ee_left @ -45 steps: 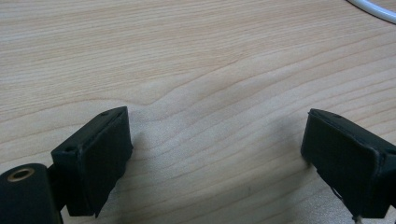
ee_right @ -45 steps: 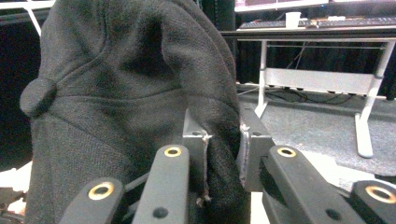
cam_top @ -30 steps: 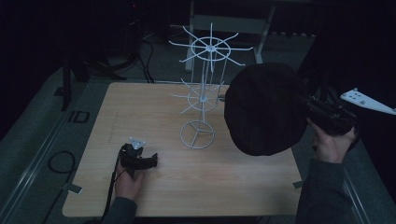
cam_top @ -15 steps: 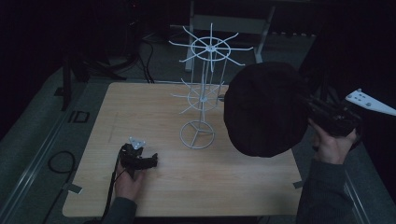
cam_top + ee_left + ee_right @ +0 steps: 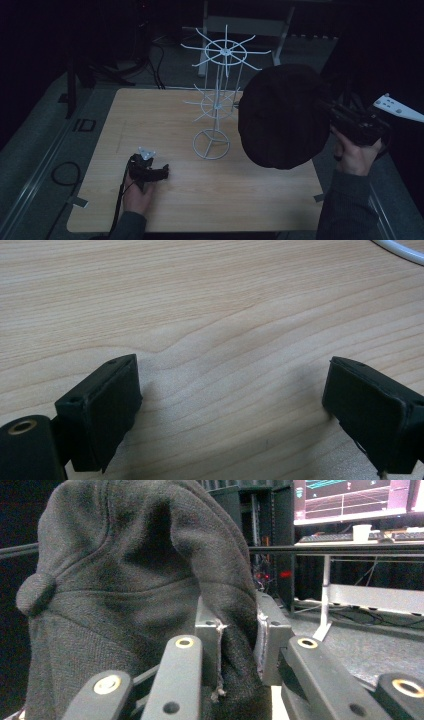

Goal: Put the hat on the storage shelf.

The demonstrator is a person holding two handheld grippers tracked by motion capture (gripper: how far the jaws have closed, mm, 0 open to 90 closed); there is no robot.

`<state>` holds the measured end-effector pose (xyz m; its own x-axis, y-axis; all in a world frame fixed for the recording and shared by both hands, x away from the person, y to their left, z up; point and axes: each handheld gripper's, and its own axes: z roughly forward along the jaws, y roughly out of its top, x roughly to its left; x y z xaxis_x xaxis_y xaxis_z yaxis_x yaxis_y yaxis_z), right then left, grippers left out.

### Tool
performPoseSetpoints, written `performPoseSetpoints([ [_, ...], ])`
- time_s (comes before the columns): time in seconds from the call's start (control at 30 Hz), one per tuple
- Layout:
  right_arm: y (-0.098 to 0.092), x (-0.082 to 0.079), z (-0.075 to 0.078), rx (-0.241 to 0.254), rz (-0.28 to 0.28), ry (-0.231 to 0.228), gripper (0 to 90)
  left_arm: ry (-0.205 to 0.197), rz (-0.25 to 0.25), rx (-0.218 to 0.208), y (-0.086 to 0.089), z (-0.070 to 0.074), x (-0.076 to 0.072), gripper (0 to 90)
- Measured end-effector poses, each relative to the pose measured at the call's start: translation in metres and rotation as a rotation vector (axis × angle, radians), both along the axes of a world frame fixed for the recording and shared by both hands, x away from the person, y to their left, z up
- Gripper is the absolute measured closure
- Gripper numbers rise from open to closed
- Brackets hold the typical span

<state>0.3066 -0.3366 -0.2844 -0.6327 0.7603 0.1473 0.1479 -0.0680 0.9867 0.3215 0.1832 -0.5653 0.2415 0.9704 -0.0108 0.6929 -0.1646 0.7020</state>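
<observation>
On my left, the left gripper (image 5: 150, 172) rests low on the wooden table (image 5: 165, 120), jaws spread wide with nothing between them; I'd leave it parked there, well clear of the work. In the middle stands the white wire rack (image 5: 216, 95), upright on its ring base, its spokes bare. To the right, my right gripper (image 5: 239, 645) is clamped on a fold of the dark cap (image 5: 282, 117), which hangs in the air just beside the rack. I judge the step is hanging it, so I'd bring the cap over a spoke tip slowly, keeping the fabric from snagging neighbouring arms. The tabletop is pale grained wood; the room around is dim, with cables on the floor and a lit screen (image 5: 350, 497) beyond.
</observation>
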Motion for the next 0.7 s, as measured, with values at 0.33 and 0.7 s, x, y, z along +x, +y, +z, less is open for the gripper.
performPoseSetpoints([
  [0.33,0.003,0.003,0.006,0.022,0.025,-0.013,76.4,0.0,0.0,-0.001,0.0,0.0,0.0,9.1],
  [0.7,0.012,0.009,0.013,0.045,0.058,-0.024,76.3,-0.001,0.0,-0.001,0.0,0.0,0.0,9.1],
])
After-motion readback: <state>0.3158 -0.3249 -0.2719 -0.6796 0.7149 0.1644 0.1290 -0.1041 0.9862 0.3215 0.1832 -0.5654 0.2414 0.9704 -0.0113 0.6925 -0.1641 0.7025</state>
